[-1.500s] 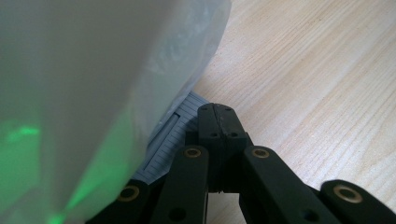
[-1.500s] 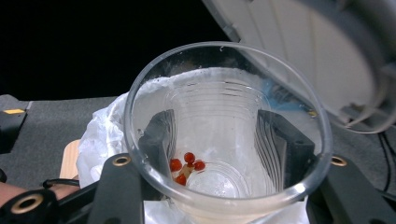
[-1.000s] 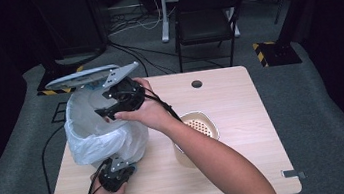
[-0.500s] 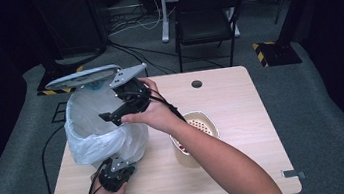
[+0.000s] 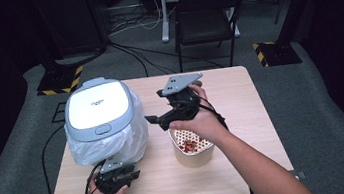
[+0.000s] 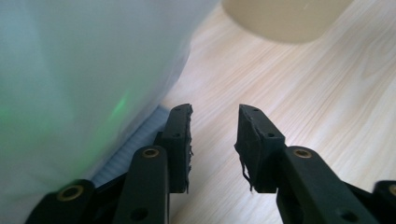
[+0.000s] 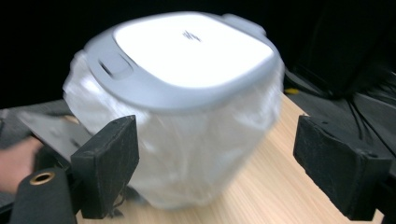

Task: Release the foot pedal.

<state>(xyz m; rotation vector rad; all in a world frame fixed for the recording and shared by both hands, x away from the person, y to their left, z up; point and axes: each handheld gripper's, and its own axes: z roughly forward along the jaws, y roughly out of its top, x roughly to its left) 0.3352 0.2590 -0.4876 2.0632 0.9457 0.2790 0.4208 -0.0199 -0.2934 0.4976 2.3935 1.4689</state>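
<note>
The bin (image 5: 103, 123), lined with a white bag (image 5: 130, 140) and with its lid (image 5: 96, 104) shut, stands at the table's (image 5: 243, 118) left. Below it the left gripper (image 5: 120, 177) rests by the bag's foot, its jaws just opened and apart, nothing between them. Right of the bin the right gripper (image 5: 155, 122) hangs clear, jaws wide and empty, above the cup (image 5: 192, 147) of red scraps. The lid-closing step looks done; next, probably, comes drawing both grippers away.

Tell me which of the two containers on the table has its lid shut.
The plastic-lined bin, under a closed grey-and-white lid. The beige cup stands open-topped.
</note>
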